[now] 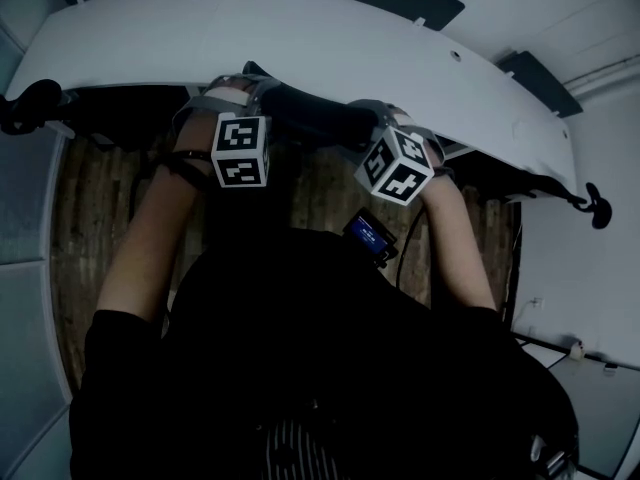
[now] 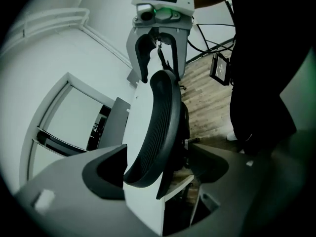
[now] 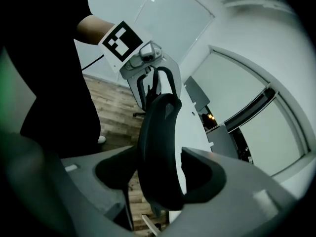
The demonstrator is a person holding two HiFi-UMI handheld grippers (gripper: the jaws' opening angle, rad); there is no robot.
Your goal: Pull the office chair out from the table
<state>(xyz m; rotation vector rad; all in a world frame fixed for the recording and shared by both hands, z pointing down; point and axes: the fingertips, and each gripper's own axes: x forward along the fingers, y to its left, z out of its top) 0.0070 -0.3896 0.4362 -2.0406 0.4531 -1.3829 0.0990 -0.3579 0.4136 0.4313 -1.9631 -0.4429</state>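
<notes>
Left tongs [image 2: 153, 157], right tongs [image 3: 158, 162] — agape astride the chair back [image 2: 159, 115].

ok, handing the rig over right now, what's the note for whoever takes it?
Left gripper: open, jaws either side of the chair back at its top edge, not clamped.
Right gripper: open, same edge between its jaws, not clamped.
The chair back sits right at the white table edge; chair not pulled out.
Done: both grippers set over it.
Left: close both, pull away from the table.
</notes>
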